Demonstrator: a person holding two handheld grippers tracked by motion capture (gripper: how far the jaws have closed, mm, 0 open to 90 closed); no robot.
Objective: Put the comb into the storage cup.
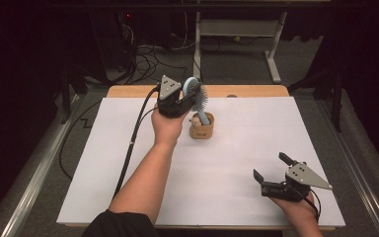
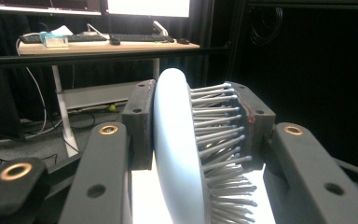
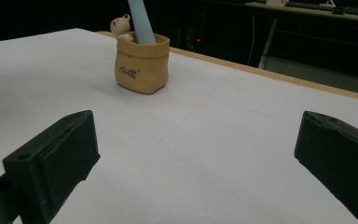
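A light blue hairbrush (image 1: 197,98) stands with its handle down in a small tan pot (image 1: 202,128) that has a little bear figure on its rim. My left gripper (image 1: 190,96) is shut on the brush head; in the left gripper view one jaw presses the smooth back (image 2: 175,140) and the other the bristles (image 2: 219,135). The right gripper (image 1: 272,168) rests open near the table's front right, nothing between its jaws. In the right gripper view the pot (image 3: 142,67) and the brush handle (image 3: 140,21) stand farther off to the left.
A white sheet (image 1: 227,163) covers the wooden table (image 1: 246,91). Beyond the far edge lie floor cables (image 1: 143,57) and the legs of a white desk (image 1: 271,54). A desk with keyboards (image 2: 121,39) appears in the left gripper view.
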